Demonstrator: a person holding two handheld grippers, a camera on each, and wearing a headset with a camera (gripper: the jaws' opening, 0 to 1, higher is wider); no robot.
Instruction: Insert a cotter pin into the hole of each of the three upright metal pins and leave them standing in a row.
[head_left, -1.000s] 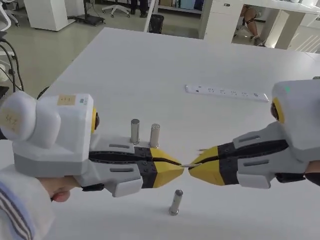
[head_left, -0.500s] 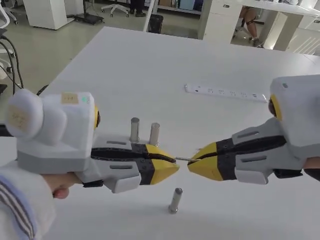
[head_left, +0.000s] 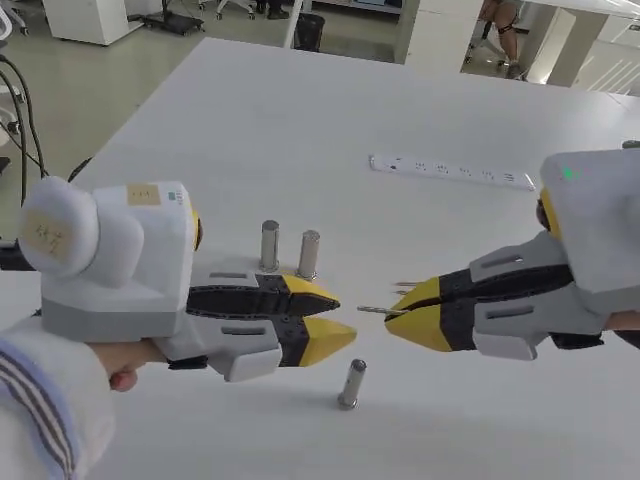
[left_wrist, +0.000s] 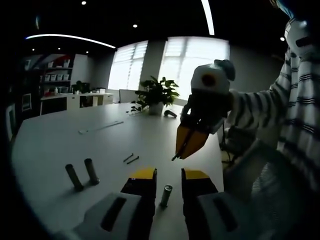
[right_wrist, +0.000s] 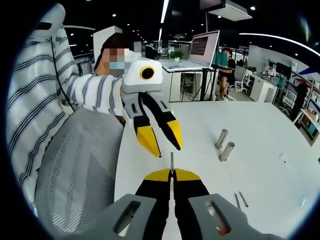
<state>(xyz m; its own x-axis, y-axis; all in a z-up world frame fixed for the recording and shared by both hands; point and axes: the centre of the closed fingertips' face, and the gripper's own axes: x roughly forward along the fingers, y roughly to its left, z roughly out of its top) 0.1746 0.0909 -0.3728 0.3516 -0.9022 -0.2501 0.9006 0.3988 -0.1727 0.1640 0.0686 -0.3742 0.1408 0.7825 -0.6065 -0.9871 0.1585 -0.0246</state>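
Cotter pin (head_left: 372, 310), held level in the clenched right gripper (head_left: 393, 318), points its long axis toward 9 o'clock at the open, empty left gripper (head_left: 346, 317), while the nearest upright metal pin (head_left: 350, 383) stands on the table (head_left: 300, 130) at 6 o'clock, below the left gripper's tips.

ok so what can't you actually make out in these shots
Holes in the metal pins: too small in all three views.
Cotter pin: its gripped end is hidden inside the shut right tongs, head view and right gripper view.
Spare cotter pins: thin slivers in the left gripper view, shape unreadable; largely behind the right tongs in the head view.
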